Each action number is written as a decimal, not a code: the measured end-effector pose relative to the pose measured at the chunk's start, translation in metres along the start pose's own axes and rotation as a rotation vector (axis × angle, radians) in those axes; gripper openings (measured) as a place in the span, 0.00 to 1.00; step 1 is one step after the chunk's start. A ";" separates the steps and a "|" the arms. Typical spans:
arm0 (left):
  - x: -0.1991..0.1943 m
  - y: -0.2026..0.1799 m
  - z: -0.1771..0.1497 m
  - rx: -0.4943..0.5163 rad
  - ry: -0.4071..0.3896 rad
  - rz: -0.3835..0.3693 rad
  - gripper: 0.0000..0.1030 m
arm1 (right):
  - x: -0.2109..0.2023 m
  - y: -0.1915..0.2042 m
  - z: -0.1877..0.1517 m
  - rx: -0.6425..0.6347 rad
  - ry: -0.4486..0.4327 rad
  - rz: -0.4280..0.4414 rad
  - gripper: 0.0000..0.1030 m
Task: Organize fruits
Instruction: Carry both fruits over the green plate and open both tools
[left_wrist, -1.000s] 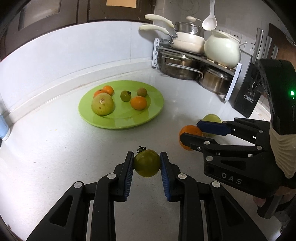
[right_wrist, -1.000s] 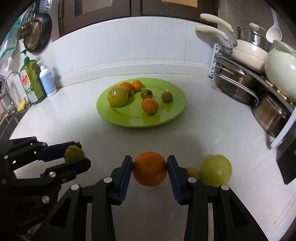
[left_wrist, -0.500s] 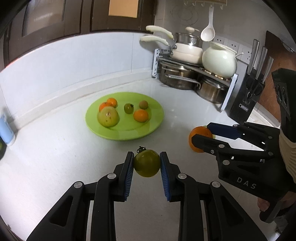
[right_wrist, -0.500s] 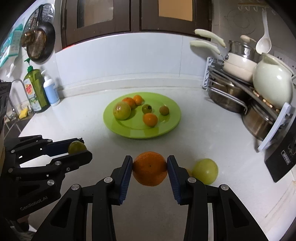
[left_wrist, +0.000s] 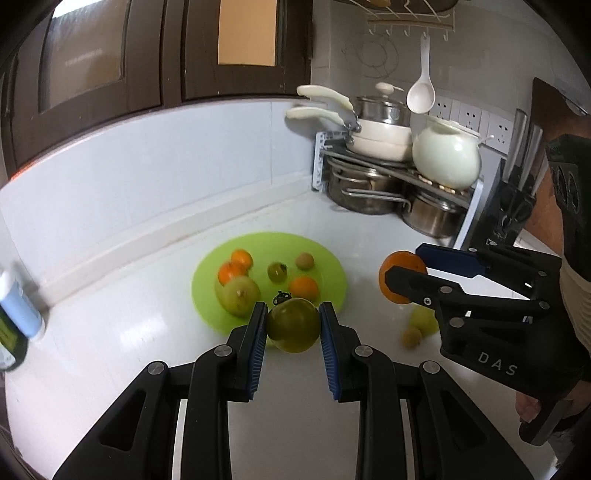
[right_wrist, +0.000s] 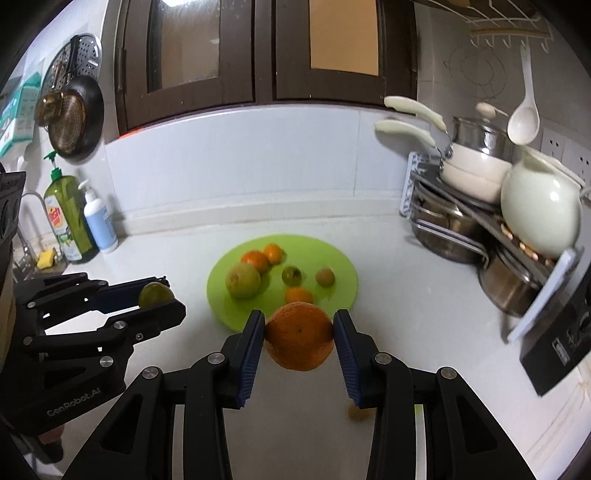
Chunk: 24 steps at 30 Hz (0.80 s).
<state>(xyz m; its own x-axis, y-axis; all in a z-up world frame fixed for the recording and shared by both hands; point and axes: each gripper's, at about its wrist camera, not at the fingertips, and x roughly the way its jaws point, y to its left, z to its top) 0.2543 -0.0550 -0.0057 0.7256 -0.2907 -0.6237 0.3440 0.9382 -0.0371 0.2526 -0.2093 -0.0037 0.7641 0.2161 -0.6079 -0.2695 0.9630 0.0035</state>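
Now raised higher off the desk (left_wrist: 110, 350) than a second ago, left gripper (left_wrist: 293, 326) clamping the green fruit (left_wrist: 293, 325), right gripper (right_wrist: 300, 341) clamping the orange (right_wrist: 300, 340), both likely bound for the green plate's (left_wrist: 328, 258) near edge

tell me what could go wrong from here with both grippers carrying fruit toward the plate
The green plate already holds five fruits, so the orange or green fruit could knock them or roll off on release. The left gripper and right gripper may collide, converging together.
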 end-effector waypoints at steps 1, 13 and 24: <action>0.001 0.002 0.003 0.002 -0.002 0.000 0.28 | 0.002 0.000 0.004 -0.002 -0.004 0.002 0.39; 0.037 0.025 0.052 0.009 0.020 0.000 0.28 | 0.049 -0.005 0.053 -0.027 0.008 0.014 0.38; 0.113 0.051 0.087 0.027 0.117 -0.024 0.28 | 0.123 -0.023 0.078 -0.006 0.114 0.033 0.38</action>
<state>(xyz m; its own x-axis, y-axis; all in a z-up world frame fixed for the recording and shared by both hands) 0.4056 -0.0565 -0.0097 0.6432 -0.2878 -0.7096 0.3774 0.9255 -0.0332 0.3986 -0.1928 -0.0163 0.6833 0.2276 -0.6937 -0.2972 0.9546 0.0206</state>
